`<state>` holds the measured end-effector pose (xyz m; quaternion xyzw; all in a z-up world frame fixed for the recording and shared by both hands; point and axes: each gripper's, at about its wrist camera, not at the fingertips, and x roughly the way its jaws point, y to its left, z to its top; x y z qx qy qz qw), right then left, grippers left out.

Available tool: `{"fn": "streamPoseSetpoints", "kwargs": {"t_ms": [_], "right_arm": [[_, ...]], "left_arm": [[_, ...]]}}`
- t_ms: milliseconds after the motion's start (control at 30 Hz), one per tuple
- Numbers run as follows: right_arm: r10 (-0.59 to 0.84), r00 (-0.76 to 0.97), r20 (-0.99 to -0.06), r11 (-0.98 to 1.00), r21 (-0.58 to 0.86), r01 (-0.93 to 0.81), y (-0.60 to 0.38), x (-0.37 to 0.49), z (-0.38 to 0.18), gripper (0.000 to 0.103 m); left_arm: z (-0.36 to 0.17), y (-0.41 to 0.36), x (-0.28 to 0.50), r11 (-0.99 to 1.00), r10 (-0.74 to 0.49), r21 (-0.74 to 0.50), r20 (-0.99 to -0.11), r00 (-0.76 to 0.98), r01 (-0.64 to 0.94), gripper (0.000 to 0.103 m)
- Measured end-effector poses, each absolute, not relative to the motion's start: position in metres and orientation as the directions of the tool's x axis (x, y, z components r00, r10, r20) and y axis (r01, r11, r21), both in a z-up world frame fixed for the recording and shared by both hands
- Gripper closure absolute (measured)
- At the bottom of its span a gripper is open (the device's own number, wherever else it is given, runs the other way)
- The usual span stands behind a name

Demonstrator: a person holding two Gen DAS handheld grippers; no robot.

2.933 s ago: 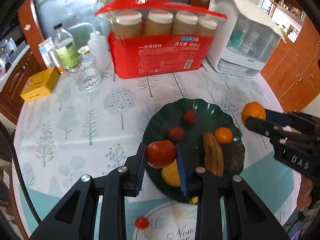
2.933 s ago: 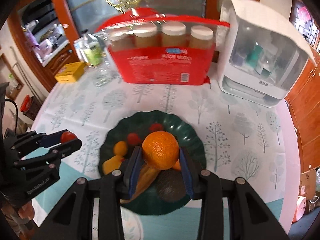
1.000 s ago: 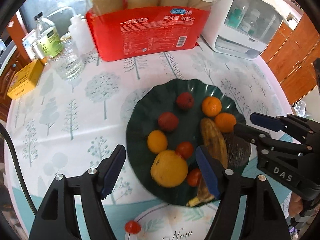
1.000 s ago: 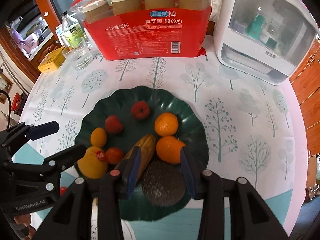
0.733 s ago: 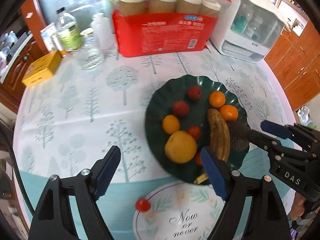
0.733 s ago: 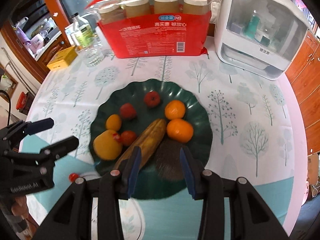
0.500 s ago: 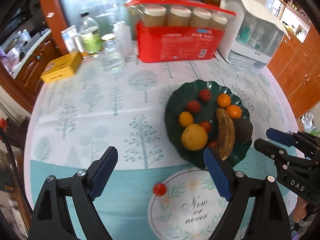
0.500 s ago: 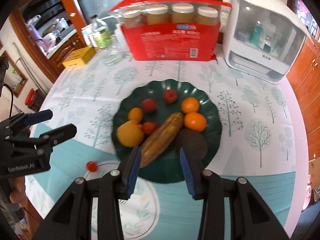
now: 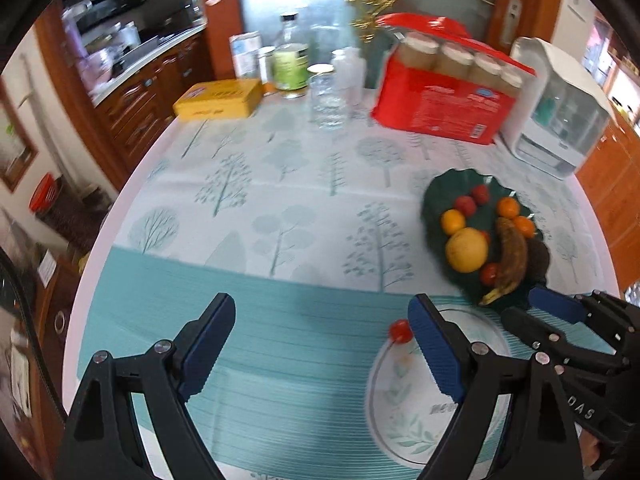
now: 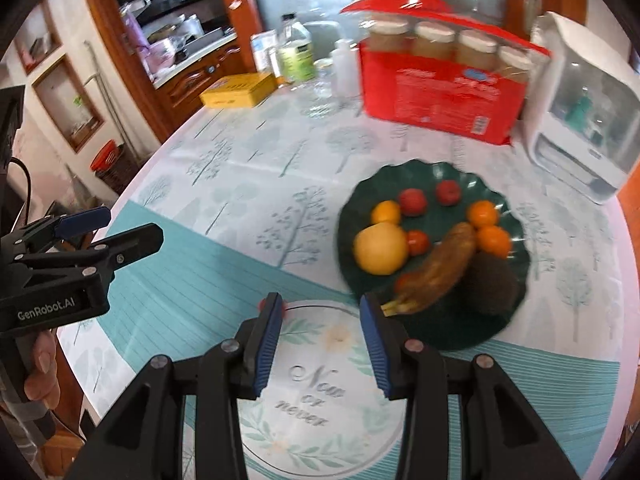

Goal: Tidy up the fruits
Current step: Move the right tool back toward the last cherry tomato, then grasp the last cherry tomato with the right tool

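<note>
Ahead and to the right of the left hand-held gripper, whose jaws stand wide apart with nothing between them, the dark green plate sits on the desk loaded with fruit. Largest is the yellow round fruit, probably firm and the heaviest piece, best taken across its widest part. Next the browned banana looks overripe, so likely soft and easily bruised; a light hold at mid-length would suit it. Touching it on its right lies a dark rough-skinned fruit, too blurred to name. The oranges should be firm and a little yielding, safe to pinch across the middle. Smallest, the lone cherry tomato lies off the plate just beside the left gripper's right finger; it is light, smooth, prone to roll or burst, and wants a gentle squeeze at its equator. The right hand-held gripper hangs just short of the plate's near rim, jaws partly apart and empty.
</note>
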<state>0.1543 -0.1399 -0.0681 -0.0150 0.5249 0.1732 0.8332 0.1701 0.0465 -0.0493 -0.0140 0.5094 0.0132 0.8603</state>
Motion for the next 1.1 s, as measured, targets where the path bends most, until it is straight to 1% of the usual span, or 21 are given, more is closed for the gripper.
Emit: {"fn": "streamPoseSetpoints", "kwargs": {"t_ms": [133, 333, 533, 733, 767, 833, 900, 1100], "right_arm": [[0.275, 0.356, -0.893, 0.933, 0.16, -0.321, -0.12, 0.154, -0.095, 0.062], [0.276, 0.309, -0.91, 0.926, 0.166, -0.339, -0.099, 0.153, -0.13, 0.062], [0.265, 0.297, -0.917, 0.925, 0.155, -0.348, -0.083, 0.155, -0.152, 0.062], [0.259, 0.299, -0.918, 0.925, 0.147, -0.349, -0.073, 0.161, -0.167, 0.063], [0.254, 0.303, -0.918, 0.926, 0.141, -0.35, -0.071, 0.161, -0.169, 0.064], [0.252, 0.305, -0.919, 0.926, 0.137, -0.353, -0.069, 0.163, -0.172, 0.071], [0.252, 0.302, -0.919, 0.925, 0.137, -0.354, -0.068, 0.163, -0.175, 0.076], [0.259, 0.31, -0.915, 0.925, 0.143, -0.352, -0.07, 0.162, -0.175, 0.077]], "left_arm": [[-0.079, 0.06, 0.162, 0.997, 0.031, -0.003, -0.888, 0.459, -0.074, 0.016], [-0.125, 0.07, 0.154, 0.995, 0.021, -0.021, -0.918, 0.396, -0.102, 0.016], [-0.144, 0.078, 0.153, 0.989, -0.004, -0.059, -0.925, 0.381, -0.134, 0.016], [-0.152, 0.083, 0.156, 0.986, -0.006, -0.069, -0.925, 0.381, -0.151, 0.016], [-0.153, 0.083, 0.157, 0.986, -0.008, -0.072, -0.925, 0.38, -0.153, 0.016], [-0.155, 0.085, 0.157, 0.985, -0.011, -0.075, -0.926, 0.378, -0.157, 0.016], [-0.157, 0.085, 0.158, 0.984, -0.012, -0.076, -0.928, 0.372, -0.158, 0.016], [-0.161, 0.086, 0.159, 0.984, -0.016, -0.079, -0.932, 0.362, -0.16, 0.016]]}}
